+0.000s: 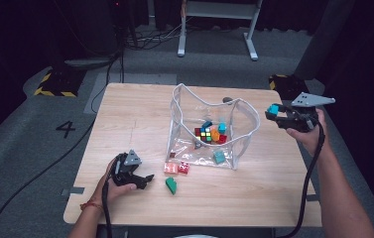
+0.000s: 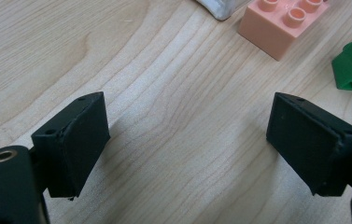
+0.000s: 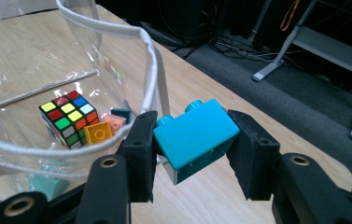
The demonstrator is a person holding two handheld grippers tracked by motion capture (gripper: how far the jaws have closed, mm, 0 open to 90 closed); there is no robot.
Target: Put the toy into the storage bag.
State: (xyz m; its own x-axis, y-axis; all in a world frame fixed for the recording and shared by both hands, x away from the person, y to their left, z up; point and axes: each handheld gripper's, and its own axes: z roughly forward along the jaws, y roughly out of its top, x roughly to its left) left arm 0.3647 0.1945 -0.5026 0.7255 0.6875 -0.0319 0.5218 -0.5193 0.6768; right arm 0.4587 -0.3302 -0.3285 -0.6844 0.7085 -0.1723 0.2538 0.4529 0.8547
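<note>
Right gripper view: the right tool (image 3: 194, 154) pinches a turquoise brick (image 3: 196, 135) between its pads, held above the table (image 1: 125, 124) at the clear bag's (image 1: 244, 124) three o'clock. The left tool (image 2: 187, 144) rests wide open, empty, on the table at the bag's seven o'clock.

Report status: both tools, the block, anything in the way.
Right tool shut on blue block, beside bag. Left tool open, on table. Bag rim between block and inside.

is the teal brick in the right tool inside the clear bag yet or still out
Out. The right tool grips the teal brick between its pads, raised beside the clear bag, outside its white rim.
</note>
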